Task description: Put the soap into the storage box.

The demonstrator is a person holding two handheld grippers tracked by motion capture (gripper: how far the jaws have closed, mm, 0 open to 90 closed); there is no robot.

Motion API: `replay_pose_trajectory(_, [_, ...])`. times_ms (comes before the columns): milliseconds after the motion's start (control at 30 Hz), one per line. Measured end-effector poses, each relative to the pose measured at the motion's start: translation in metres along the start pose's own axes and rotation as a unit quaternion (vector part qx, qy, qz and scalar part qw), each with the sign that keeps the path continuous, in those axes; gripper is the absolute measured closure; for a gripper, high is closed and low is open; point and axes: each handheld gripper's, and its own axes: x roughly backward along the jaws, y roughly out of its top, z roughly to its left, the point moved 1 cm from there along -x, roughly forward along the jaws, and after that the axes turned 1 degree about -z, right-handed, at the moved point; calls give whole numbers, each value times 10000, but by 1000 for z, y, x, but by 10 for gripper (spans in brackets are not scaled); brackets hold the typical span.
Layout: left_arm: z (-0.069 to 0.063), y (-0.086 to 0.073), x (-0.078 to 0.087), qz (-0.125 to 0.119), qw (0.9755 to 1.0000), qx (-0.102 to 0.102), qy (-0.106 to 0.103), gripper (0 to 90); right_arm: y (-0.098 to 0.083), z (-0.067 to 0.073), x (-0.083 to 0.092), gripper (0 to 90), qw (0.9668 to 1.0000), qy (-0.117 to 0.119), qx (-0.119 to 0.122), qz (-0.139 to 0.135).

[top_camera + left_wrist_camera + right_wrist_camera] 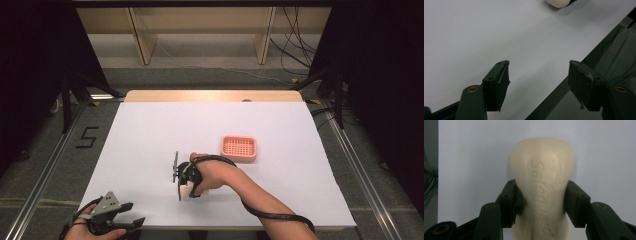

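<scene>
A cream bar of soap (pixel 541 187) with raised lettering lies between the jaws of my right gripper (pixel 541 200), which press on both its sides. From above, that gripper (pixel 184 181) sits at the table's middle front, with the soap (pixel 187 189) peeking out beneath the hand. A pink slotted soap dish (pixel 239 148) stands a little to the right and farther back. My left gripper (pixel 131 214) rests open at the front left corner of the table. In the left gripper view, the gripper (pixel 539 72) hangs over the table edge, and the soap (pixel 557 3) shows at the top.
A white sheet (pixel 150 135) covers the table, whose wooden far edge (pixel 210 95) shows beyond it. Dark floor lies past the front edge (pixel 564 85). Wooden furniture legs and cables stand on the floor behind the table.
</scene>
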Motion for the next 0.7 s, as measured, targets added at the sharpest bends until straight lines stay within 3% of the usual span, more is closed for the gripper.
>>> replay_pose_trajectory(133, [0, 0, 0, -2, 10000, 2, 1, 332, -1, -1, 3, 506, 10000, -29, 73, -39])
replay_pose_trajectory(167, [0, 0, 0, -2, 10000, 4, 0, 331, -1, 3, 3, 506, 9996, 102, -240, -117])
replay_pose_trajectory(200, [0, 0, 0, -3, 10000, 7, 2, 332, -2, 3, 4, 506, 9995, 145, -259, -142])
replay_pose_trajectory(233, [0, 0, 0, -4, 10000, 9, 4, 331, -4, 1, 6, 506, 10000, 31, -35, 15])
replay_pose_trajectory(267, [0, 0, 0, -1, 10000, 4, 5, 332, -4, 0, 6, 506, 10000, 21, 76, -19])
replay_pose_trajectory(433, [0, 0, 0, 13, 10000, -15, 5, 331, -12, 0, 10, 506, 10000, -14, 26, -53])
replay_pose_trajectory(467, [0, 0, 0, 1, 10000, 4, 4, 332, -14, -2, 13, 506, 9998, -37, 182, 54])
replay_pose_trajectory(533, [0, 0, 0, 0, 10000, 13, 12, 332, -17, 0, 14, 506, 10000, -39, 80, 33])
replay_pose_trajectory(633, [0, 0, 0, 1, 10000, 19, 14, 332, -21, -1, 18, 506, 9996, -83, 264, 87])
replay_pose_trajectory(667, [1, 0, 0, -5, 10000, -67, 19, 332, -22, 2, 20, 506, 10000, -32, 39, 82])
replay_pose_trajectory(700, [3, 1, 0, -3, 9997, -245, 30, 332, -23, 3, 21, 506, 10000, -39, 50, 74])
